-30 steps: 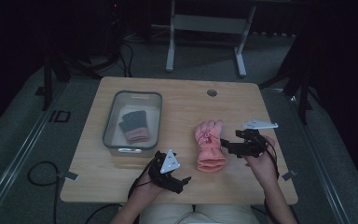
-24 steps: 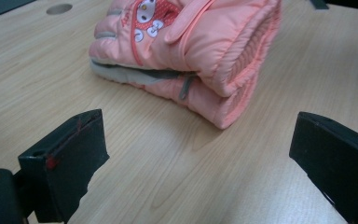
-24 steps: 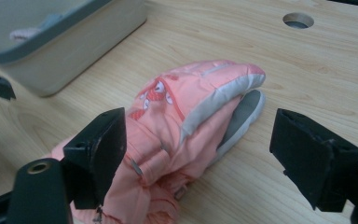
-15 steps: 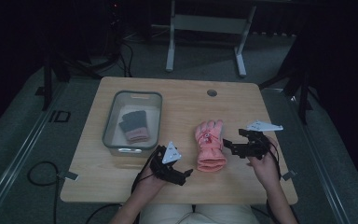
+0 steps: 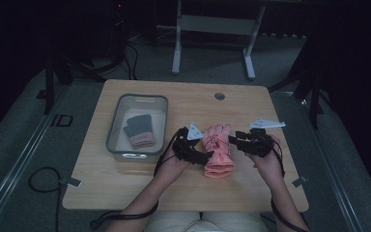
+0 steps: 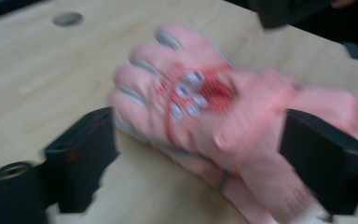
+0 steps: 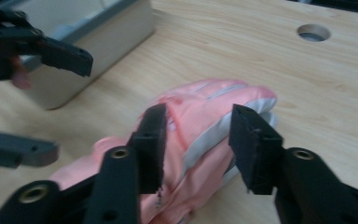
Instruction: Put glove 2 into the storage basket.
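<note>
Two grippers flank the pink glove (image 5: pixel 218 151), which lies on the table (image 5: pixel 125 183) right of the bin (image 5: pixel 115 126). Left gripper (image 6: pixel 191 163) and right gripper (image 7: pixel 196 140) are both spread open around it; close on both edges evenly before lifting.

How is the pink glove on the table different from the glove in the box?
The pink glove lies on the bare table, while the grey glove lies inside the clear box. The pink glove is pink almost all over; the grey glove is dark grey with a pink cuff. Both lie flat.
</note>
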Action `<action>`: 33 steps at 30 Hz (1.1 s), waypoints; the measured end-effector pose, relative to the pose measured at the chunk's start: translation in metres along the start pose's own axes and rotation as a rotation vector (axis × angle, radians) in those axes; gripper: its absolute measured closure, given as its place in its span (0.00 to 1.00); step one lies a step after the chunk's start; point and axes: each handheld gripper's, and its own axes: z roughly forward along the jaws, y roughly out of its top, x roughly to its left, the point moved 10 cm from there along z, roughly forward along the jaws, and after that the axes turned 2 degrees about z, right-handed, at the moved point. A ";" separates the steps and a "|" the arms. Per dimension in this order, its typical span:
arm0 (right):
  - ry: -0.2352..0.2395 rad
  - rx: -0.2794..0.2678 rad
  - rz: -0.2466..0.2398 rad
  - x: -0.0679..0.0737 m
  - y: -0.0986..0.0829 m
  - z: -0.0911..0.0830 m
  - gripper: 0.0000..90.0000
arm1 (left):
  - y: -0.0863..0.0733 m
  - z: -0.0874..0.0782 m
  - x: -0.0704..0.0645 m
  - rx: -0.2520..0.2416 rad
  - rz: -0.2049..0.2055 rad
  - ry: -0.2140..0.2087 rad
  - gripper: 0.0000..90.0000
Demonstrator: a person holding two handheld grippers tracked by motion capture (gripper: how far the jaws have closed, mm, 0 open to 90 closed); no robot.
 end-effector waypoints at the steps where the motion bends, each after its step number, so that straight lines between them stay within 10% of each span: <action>1: 0.003 0.012 0.009 0.000 0.001 0.005 0.70 | 0.003 0.003 0.003 0.004 -0.012 0.001 0.15; 19: -0.038 0.172 0.052 -0.019 -0.040 0.042 0.44 | -0.014 0.049 0.019 0.179 -0.132 -0.004 0.17; 33: 0.061 0.271 0.129 -0.021 -0.060 0.059 0.47 | -0.044 0.076 0.014 0.223 -0.433 -0.198 0.32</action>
